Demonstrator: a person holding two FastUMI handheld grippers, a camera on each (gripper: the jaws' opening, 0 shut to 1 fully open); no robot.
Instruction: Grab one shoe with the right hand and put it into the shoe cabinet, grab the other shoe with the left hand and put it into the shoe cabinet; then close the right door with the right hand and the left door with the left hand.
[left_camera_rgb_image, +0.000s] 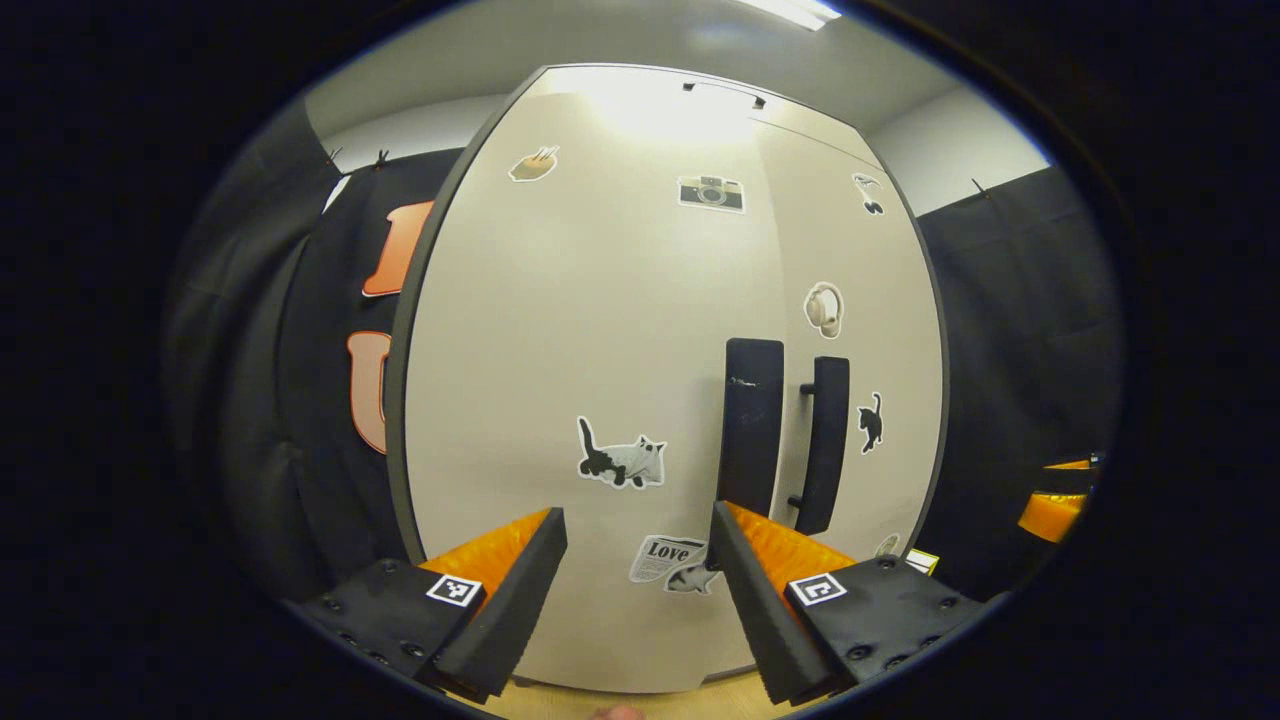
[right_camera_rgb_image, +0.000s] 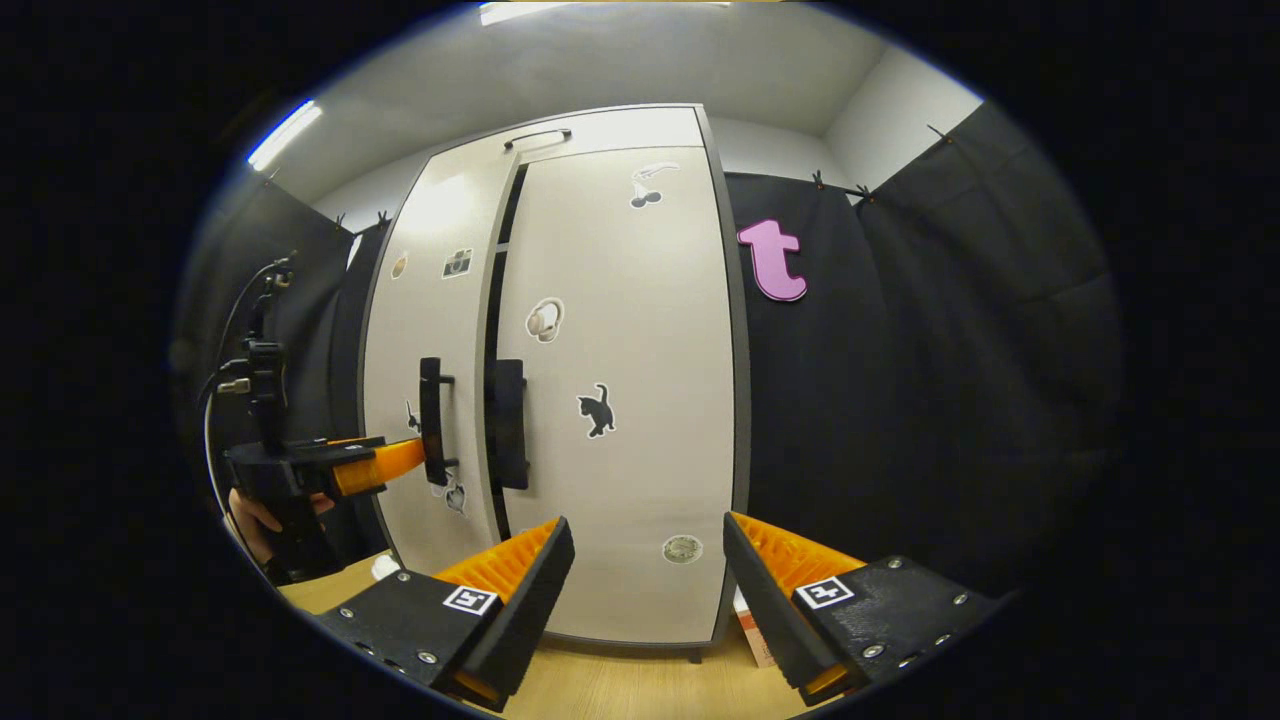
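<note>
The pale shoe cabinet (right_camera_rgb_image: 620, 480) stands before me, stickers on both doors. Its left door (left_camera_rgb_image: 560, 330) is close ahead in the left gripper view, with a black handle (left_camera_rgb_image: 752, 420). The right door (right_camera_rgb_image: 640, 330) faces the right gripper view and has its own black handle (right_camera_rgb_image: 508, 420). A narrow dark gap runs between the two doors. My left gripper (left_camera_rgb_image: 640, 570) is open and holds nothing. In the right gripper view, a hand holds it with its tip (right_camera_rgb_image: 385, 465) just short of the left door's handle (right_camera_rgb_image: 432, 420). My right gripper (right_camera_rgb_image: 645, 570) is open and holds nothing, a short way from the right door.
Black cloth walls (right_camera_rgb_image: 900, 400) flank the cabinet on both sides. A light wooden floor (right_camera_rgb_image: 620, 680) lies under it. A small box (right_camera_rgb_image: 750, 625) sits by the cabinet's right foot. The right gripper's tip (left_camera_rgb_image: 1055, 505) shows at the right edge of the left gripper view.
</note>
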